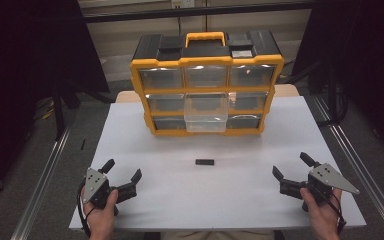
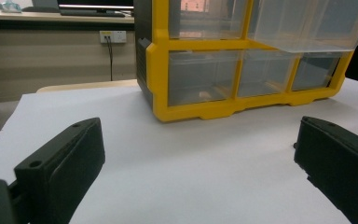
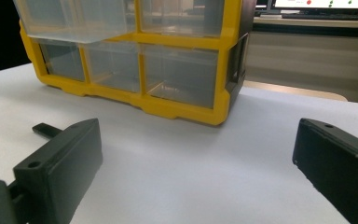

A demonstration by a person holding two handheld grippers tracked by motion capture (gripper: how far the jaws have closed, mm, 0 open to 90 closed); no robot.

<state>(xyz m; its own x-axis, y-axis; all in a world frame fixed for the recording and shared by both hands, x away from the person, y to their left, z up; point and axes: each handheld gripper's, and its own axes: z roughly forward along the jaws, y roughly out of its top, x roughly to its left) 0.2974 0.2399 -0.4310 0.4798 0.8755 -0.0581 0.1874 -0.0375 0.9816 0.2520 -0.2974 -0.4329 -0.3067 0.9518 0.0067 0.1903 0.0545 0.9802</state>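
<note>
At lower left of the high view, the left gripper (image 1: 124,170) rests on the table (image 1: 230,195), jaws spread, empty. Centre: a small black part (image 1: 205,162) lies untouched; behind it the organizer (image 1: 207,90) has its middle drawer (image 1: 206,114) pulled out, apparently empty. Lower right, the right gripper (image 1: 291,166) is likewise released. Judgement: pickup and stowing remain.

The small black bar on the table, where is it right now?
In the high view the small black bar lies on the white table, mid-table in front of the organizer's pulled-out drawer, between both grippers.
</note>
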